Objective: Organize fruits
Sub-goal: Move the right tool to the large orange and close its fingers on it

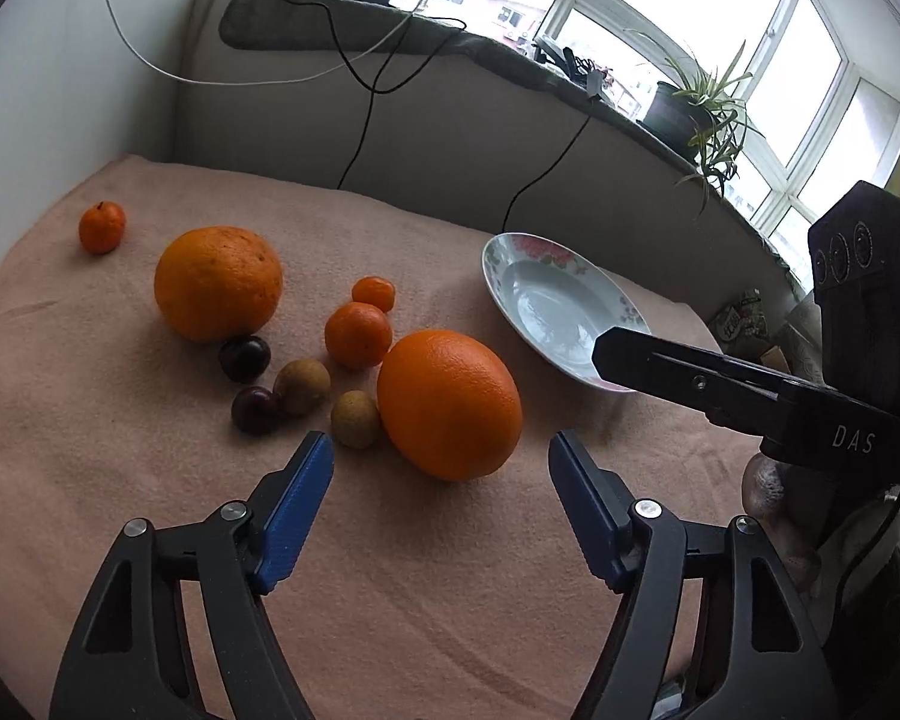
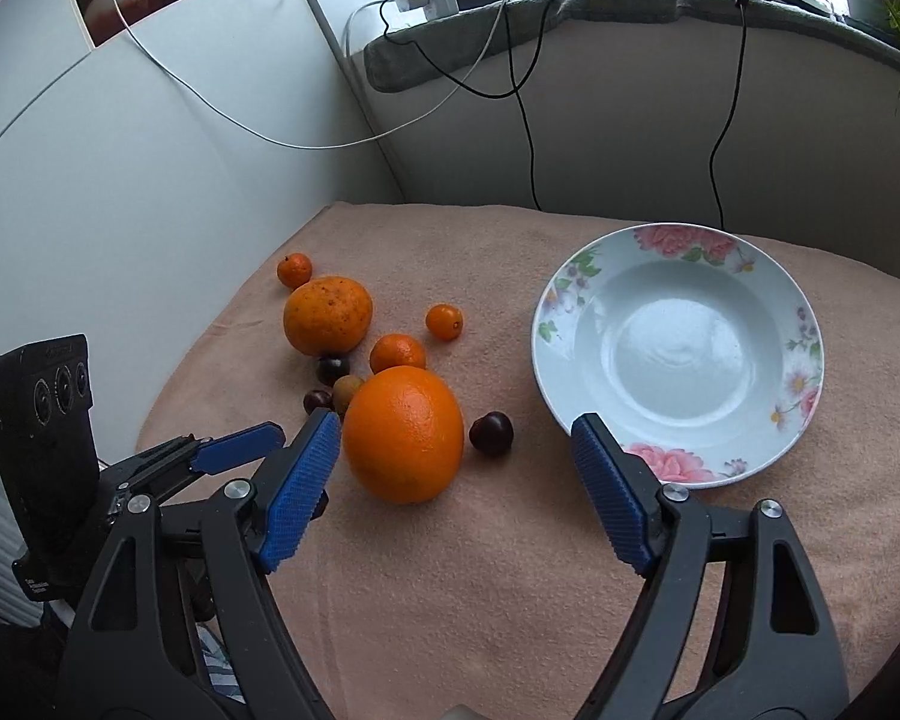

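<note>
Hovering over the peach cloth [image 1: 90, 450] right now are both sets of tongs, and both are standing open with nothing between the blue pads. The left tongs [image 1: 441, 450] are pointing at the near big orange [image 1: 450, 405], just short of it, with bare cloth lying beneath them. The right tongs [image 2: 456, 426] are straddling that same orange [image 2: 403, 433] in their own view: the left pad [image 2: 303, 483] is sitting just beside its skin, though touching or not I cannot tell, and the other pad is overlapping the near rim of the flowered plate [image 2: 678, 354].

Open room is showing in front of the plate and along the near cloth; the fruit cluster is crowding the left half, and the cloth's far edge is meeting the wall.

Counting now: two big oranges, the second [image 1: 218, 283] sitting farther back; three small tangerines, one [image 1: 102, 227] lying well apart at the far left corner, two [image 1: 358, 335] close together mid-cluster; two tan round fruits [image 1: 302, 386]; three dark cherries, two [image 1: 245, 358] tucked among the cluster and one [image 2: 491, 433] lying alone between orange and plate. The plate is holding nothing.

Beyond the bench, a grey padded windowsill [image 1: 390, 30] is carrying chargers and trailing cables, a potted plant [image 1: 702, 102] is standing by the bright window, and a white wall is closing the left side.
</note>
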Tool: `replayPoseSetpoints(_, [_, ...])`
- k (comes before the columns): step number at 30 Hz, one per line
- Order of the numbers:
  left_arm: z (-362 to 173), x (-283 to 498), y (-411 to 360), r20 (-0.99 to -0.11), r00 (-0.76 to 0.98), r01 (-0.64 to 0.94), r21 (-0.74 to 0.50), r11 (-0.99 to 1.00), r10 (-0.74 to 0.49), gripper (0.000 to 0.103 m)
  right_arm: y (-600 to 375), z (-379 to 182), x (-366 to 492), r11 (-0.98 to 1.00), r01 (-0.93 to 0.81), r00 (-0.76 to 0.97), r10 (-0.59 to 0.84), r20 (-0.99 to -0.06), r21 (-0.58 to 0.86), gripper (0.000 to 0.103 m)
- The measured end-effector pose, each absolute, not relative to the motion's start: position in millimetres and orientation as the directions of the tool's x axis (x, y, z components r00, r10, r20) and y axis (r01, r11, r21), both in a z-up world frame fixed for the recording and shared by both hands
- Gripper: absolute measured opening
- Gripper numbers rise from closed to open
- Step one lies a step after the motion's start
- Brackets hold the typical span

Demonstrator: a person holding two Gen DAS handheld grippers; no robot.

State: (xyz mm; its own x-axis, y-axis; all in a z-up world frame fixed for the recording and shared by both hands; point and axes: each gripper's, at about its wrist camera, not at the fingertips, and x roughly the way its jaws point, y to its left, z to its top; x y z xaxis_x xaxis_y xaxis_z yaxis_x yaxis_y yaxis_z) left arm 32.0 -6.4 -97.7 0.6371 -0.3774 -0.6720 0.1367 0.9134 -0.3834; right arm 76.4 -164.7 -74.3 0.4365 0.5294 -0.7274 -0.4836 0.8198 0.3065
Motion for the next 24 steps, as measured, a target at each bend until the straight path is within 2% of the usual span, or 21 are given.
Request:
replayPoseSetpoints(4, [-103.9, 35.6, -9.9, -0.677, 0.613, 0.148, -0.407, 0.901, -0.407, 0.069, -147.7, -83.7, 82.0, 0.788, -0.514, 0.360, 0.556, -0.749, 0.337, 0.068])
replayPoseSetpoints(7, [-106.1, 38.5, -12.6, -0.678, 0.607, 0.153, -0.413, 0.898, -0.415, 0.066, -139.4, -90.1, 84.5, 0.779, -0.523, 0.331, 0.559, -0.760, 0.345, 0.065])
replayPoseSetpoints(11, [-109.1, 42.6, -11.6, -0.681, 0.599, 0.152, -0.420, 0.895, -0.421, 0.061, -130.4, -94.7, 86.0, 0.769, -0.538, 0.311, 0.562, -0.767, 0.345, 0.064])
replayPoseSetpoints(24, [-114.4, 45.2, -6.3, -0.686, 0.590, 0.155, -0.420, 0.894, -0.425, 0.057, -119.1, -102.3, 95.5, 0.763, -0.552, 0.277, 0.548, -0.789, 0.336, 0.064])
